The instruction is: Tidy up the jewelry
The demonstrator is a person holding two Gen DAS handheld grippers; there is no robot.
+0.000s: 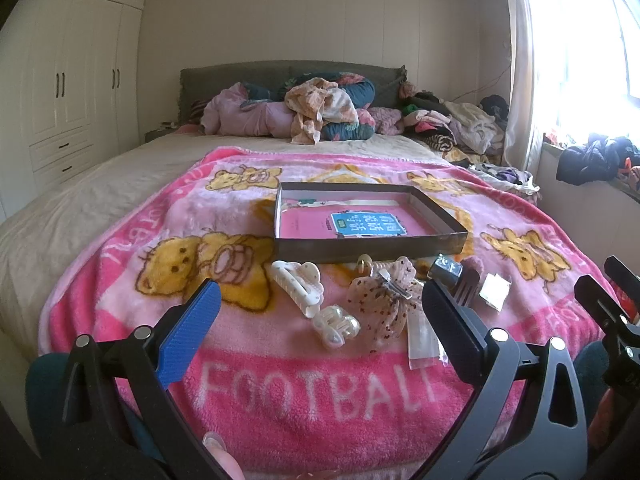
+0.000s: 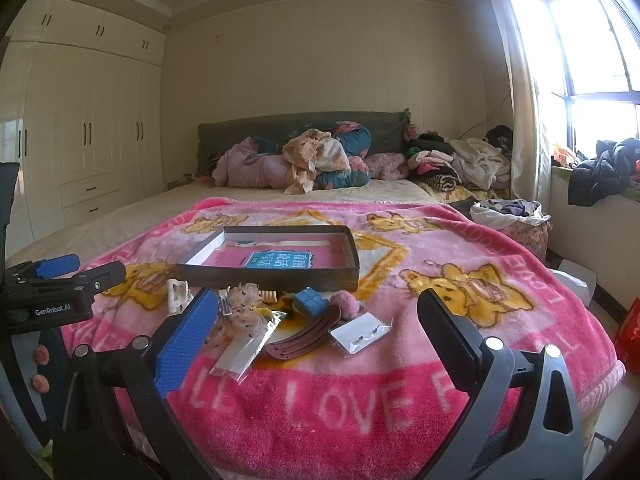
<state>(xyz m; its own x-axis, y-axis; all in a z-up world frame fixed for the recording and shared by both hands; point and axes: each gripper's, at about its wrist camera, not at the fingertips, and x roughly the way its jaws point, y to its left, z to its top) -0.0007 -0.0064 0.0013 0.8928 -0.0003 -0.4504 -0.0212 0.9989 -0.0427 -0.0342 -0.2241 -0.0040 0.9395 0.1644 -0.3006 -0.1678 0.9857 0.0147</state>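
Sorting has not begun: the left gripper (image 1: pixel 320 304) and right gripper (image 2: pixel 312 320) both hang spread wide and empty above the pink fleece blanket (image 1: pixel 304 392). The clips and packets, among them a white plastic claw clip (image 1: pixel 298 286), lie scattered just near of the shallow dark cardboard tray (image 1: pixel 440 222). Next, I judge, one gripper must drop onto a single piece.

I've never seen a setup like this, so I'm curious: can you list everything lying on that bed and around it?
Box: one, dark, shallow, open, mid-blanket; pink book inside.
Blanket: one, pink with yellow bears, over the bed.
White claw clip: one, in front of the box.
Pearly clip: one, nearer than the white clip.
Speckled bow clip: one, beige, right of the pearly clip.
Brown comb clip: one, right of the bow.
Blue square clip: one, by the box.
Earring card: one, white, bagged.
Clothes pile: at the headboard.
Left gripper: open.
Right gripper: open.
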